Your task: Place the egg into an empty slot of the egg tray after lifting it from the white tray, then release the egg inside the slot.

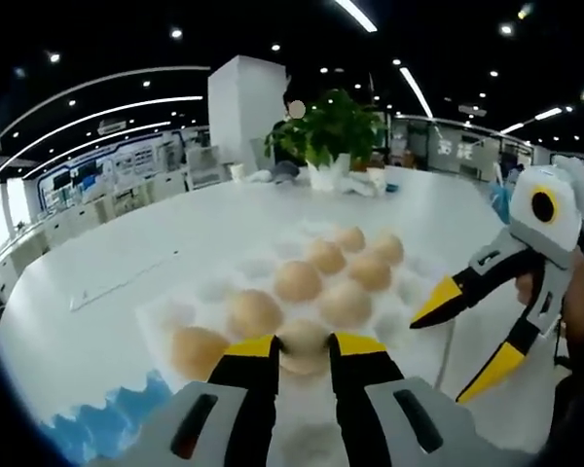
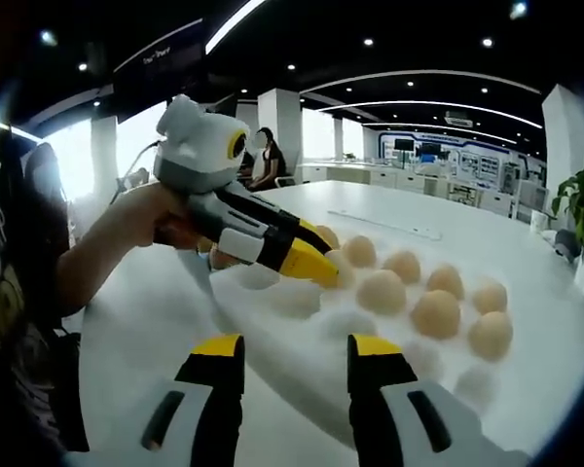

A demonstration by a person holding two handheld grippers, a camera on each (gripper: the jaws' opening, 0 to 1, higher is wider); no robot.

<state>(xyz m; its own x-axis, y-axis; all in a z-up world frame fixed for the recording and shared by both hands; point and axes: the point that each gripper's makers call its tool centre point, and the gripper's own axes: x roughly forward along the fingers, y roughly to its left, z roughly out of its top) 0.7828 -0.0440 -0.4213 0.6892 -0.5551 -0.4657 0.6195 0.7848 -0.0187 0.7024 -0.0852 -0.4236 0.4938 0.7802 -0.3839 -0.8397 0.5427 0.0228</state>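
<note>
My left gripper (image 1: 304, 342) is shut on a tan egg (image 1: 304, 352), held low over the near row of the white egg tray (image 1: 170, 313). Several more eggs (image 1: 298, 280) sit in the tray's slots. I cannot tell if the held egg rests in its slot. In the right gripper view the left gripper (image 2: 327, 263) reaches in from the left, its yellow tips at that egg (image 2: 346, 272) by the tray (image 2: 302, 336). My right gripper (image 2: 297, 350) is open and holds nothing; it hovers beside the tray's right edge (image 1: 438, 358).
The tray lies on a large white round table (image 1: 175, 233). A blue-edged item (image 1: 107, 418) lies by the tray's near left corner. A potted plant (image 1: 331, 131) stands at the table's far side. A person's hand (image 2: 161, 219) holds the left gripper.
</note>
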